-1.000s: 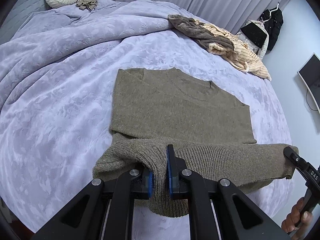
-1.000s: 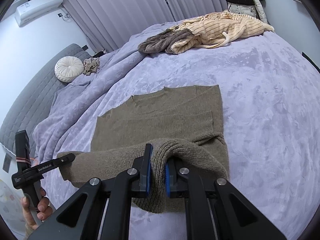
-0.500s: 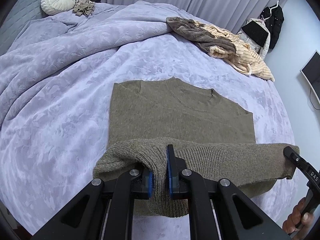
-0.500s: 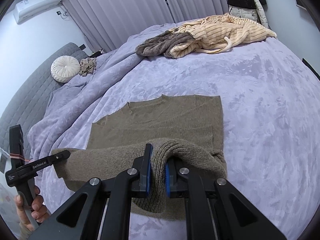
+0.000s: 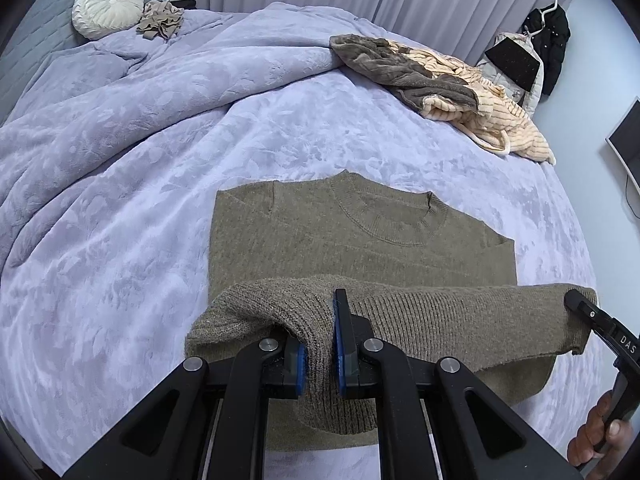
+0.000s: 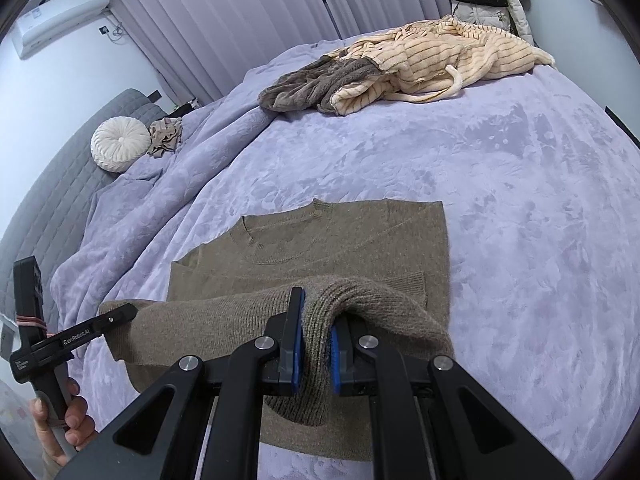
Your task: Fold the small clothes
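Olive knit sweater (image 5: 360,248) flat on lavender bedspread (image 5: 120,208), neckline toward far side, both sleeves folded in over body. Bottom hem lifted off bed, strung between both tools as a ribbed band across lower body.

Left gripper (image 5: 320,344): blue pads (image 5: 340,344) clenched on hem corner, knit bunched between them and draping below. Same tool seen in right wrist view at hem's far end (image 6: 124,312), tip pinching fabric, held by left hand (image 6: 60,420).

Right gripper (image 6: 316,344): pads clamped on opposite hem corner, knit humped over fingers. In left wrist view its tip (image 5: 576,300) bites the hem end, right hand (image 5: 600,432) partly visible at frame edge.

Hem band above the folded sleeves, roughly parallel to shoulders, not touching neckline.

No containers in view. Loose piles only: cream striped garment (image 6: 440,60) touching a grey-brown fleece piece (image 6: 312,84) at far edge of bed; small beige crumpled cloth (image 5: 160,20) just beside round white cushion (image 5: 108,0) near grey headboard (image 6: 48,192). All well apart from sweater.
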Motion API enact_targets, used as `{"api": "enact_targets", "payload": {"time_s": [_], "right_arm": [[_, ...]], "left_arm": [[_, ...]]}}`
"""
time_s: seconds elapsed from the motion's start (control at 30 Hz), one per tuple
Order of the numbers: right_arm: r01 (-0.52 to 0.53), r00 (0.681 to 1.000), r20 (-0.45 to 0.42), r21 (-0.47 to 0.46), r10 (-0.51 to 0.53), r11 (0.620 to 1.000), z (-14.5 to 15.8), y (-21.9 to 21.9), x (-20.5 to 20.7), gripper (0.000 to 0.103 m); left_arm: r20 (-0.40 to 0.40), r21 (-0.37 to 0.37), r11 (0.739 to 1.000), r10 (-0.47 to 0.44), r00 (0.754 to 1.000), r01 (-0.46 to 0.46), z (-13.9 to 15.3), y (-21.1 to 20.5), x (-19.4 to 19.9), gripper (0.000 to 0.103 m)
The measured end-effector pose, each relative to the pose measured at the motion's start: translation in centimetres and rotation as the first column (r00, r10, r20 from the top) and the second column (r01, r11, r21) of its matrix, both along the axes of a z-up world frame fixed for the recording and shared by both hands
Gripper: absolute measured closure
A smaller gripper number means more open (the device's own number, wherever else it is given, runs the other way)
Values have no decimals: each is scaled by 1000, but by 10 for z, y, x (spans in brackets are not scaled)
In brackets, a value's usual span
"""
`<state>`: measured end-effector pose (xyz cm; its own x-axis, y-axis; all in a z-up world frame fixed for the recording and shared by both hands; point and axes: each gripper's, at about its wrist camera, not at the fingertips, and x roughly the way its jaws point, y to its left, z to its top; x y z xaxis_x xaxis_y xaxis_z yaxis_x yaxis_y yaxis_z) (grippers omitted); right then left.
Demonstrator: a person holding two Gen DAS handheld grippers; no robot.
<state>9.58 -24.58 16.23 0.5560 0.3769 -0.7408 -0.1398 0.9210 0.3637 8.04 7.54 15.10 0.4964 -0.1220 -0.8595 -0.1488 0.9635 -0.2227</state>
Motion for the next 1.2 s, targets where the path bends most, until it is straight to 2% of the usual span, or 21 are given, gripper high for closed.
{"api": "enact_targets", "payload": {"time_s": [0.97,1.2], "right_arm": [[42,997,-57,-17,-43,999,-27,-1,78,91],[47,996,-76,-30,-50,998,-37,0,94,91]], "left_arm": [[-39,32,999,-30,999,31,-17,-12,87,91],[-61,38,999,-34,998,37,-30,-14,102,91]]}}
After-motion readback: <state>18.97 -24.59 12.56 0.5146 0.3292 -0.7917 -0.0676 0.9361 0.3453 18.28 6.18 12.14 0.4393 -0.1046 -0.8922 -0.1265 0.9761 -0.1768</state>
